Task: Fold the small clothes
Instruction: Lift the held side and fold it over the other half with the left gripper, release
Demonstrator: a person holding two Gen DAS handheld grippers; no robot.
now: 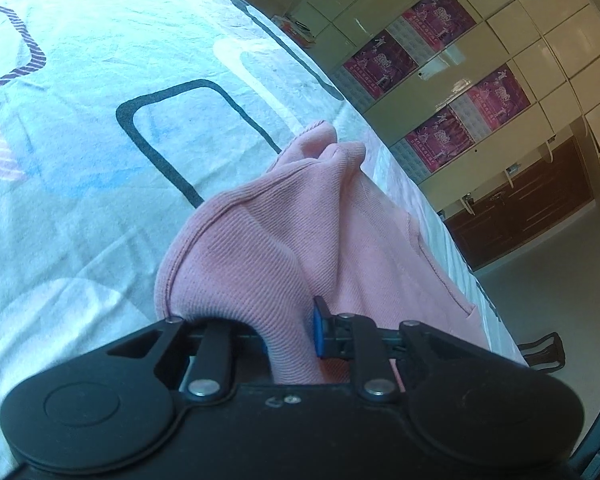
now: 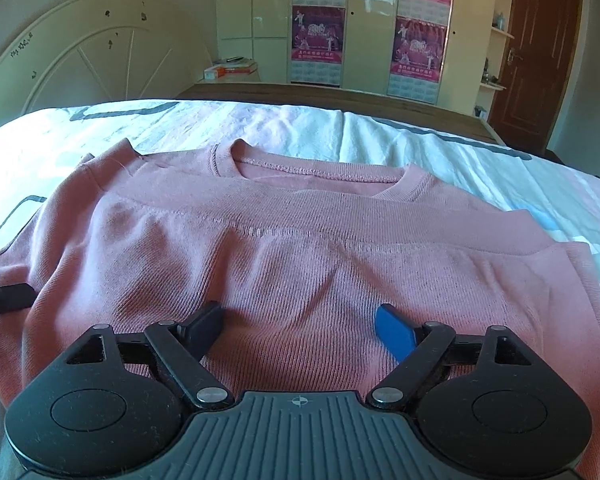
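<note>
Pink ribbed knit sweater lies flat on the bed, on a white bedsheet with dark rounded outlines, with its round neckline at the far side and its hem at the near side. A fold already crosses the sweater from left to right, so its long axis now runs left to right.

The left claw is clenched on a bunched edge of the pink cloth at the sweater's left side; the cloth rises between its pads. The right claw is released, its jaws wide apart over the near middle of the sweater, with cloth under them but nothing pinched. I judge the right claw must still take the near hem, which lies just in front of it, before both claws can fold it toward the far neckline.

Beyond the bed stands a cream wardrobe with pink posters.
</note>
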